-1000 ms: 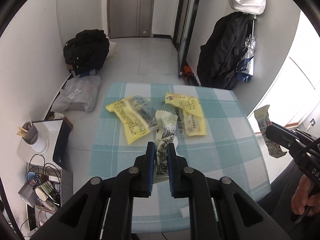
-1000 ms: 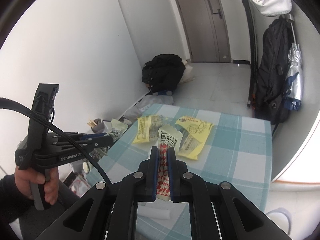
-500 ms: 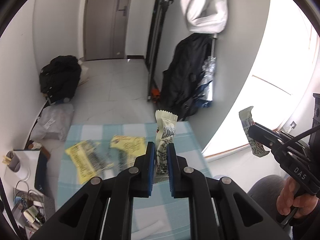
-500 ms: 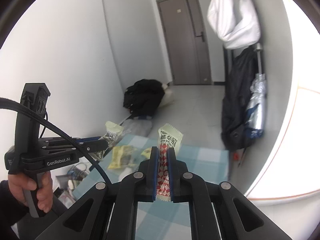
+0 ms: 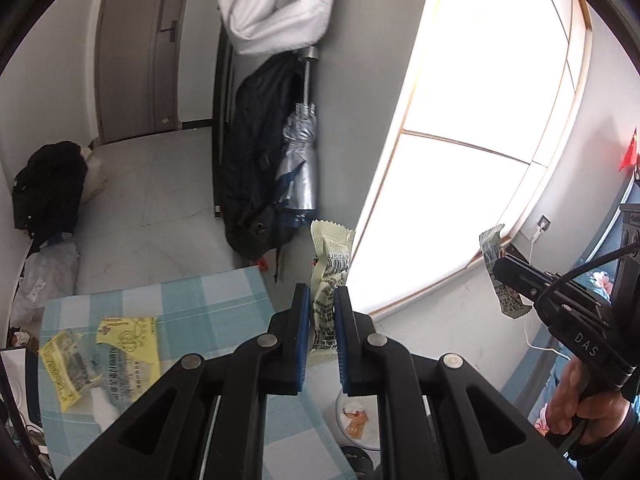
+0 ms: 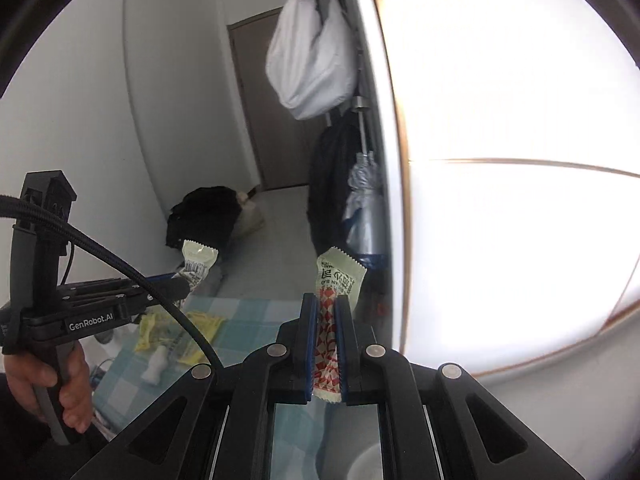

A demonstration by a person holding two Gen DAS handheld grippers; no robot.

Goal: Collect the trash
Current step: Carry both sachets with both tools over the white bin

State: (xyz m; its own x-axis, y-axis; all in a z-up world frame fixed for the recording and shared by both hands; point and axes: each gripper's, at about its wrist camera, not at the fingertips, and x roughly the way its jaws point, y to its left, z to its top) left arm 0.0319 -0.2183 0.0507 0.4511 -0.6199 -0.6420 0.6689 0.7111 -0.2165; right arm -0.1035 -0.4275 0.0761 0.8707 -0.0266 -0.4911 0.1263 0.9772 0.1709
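Note:
My left gripper (image 5: 322, 300) is shut on a pale green snack wrapper (image 5: 331, 264) with a barcode, held upright beyond the right edge of the checked table (image 5: 224, 304). My right gripper (image 6: 326, 308) is shut on a second wrapper (image 6: 339, 278), pale green with a red-white pattern. Each gripper shows in the other's view: the right gripper (image 5: 500, 270) with its wrapper (image 5: 493, 248), the left gripper (image 6: 182, 285) with its wrapper (image 6: 199, 259). Two yellow wrappers (image 5: 128, 344) (image 5: 66, 356) lie on the table. A white bin (image 5: 356, 420) with scraps sits on the floor below my left gripper.
A black backpack (image 5: 256, 168) and a silver umbrella (image 5: 300, 160) lean on the wall under a hanging white bag (image 5: 276, 4). A bright window (image 5: 480, 120) fills the right. Black bags (image 5: 48, 188) lie on the floor by the door. A white crumpled scrap (image 6: 154, 364) lies on the table.
Both grippers swung right and upward off the table, each still holding its wrapper. The table slid to the lower left of both views and the window came in on the right.

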